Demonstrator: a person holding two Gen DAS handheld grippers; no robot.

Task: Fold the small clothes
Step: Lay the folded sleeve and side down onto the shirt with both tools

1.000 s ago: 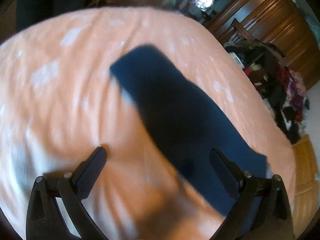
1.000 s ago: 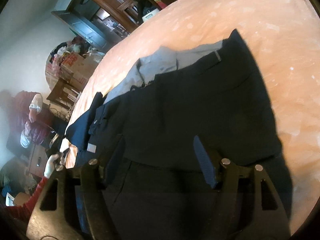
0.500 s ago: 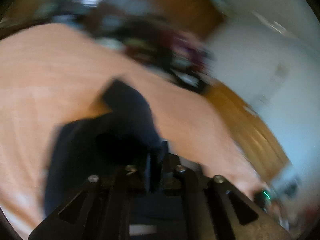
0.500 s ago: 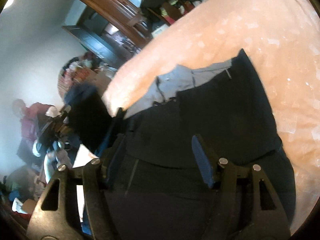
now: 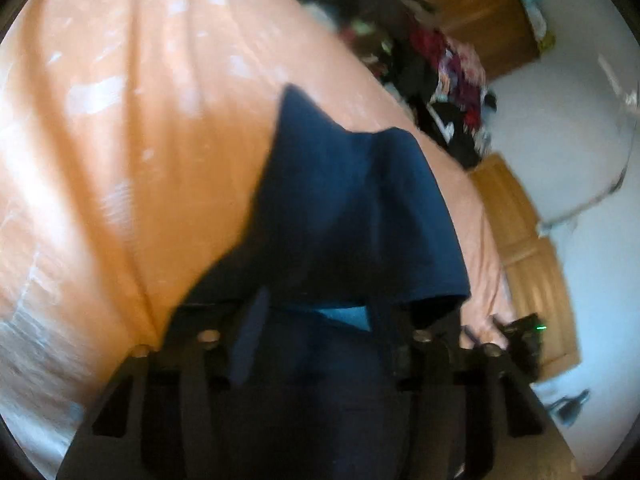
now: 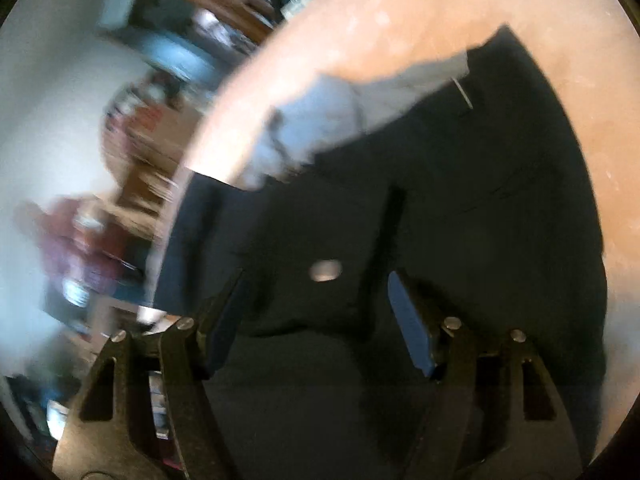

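Your left claw, fingers parted, sits over the navy shorts, whose folded flap runs away ahead across the orange bedspread. Your right claw hovers wide above the dark waistband, holding nothing.

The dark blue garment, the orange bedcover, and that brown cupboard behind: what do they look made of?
The dark blue garment looks like soft matte woven cloth, cotton perhaps: it drapes in folds without shine. The orange bedcover seems thin printed fabric, wrinkled, with pale patches. The brown cupboard looks like varnished wood, though blur hides any grain.
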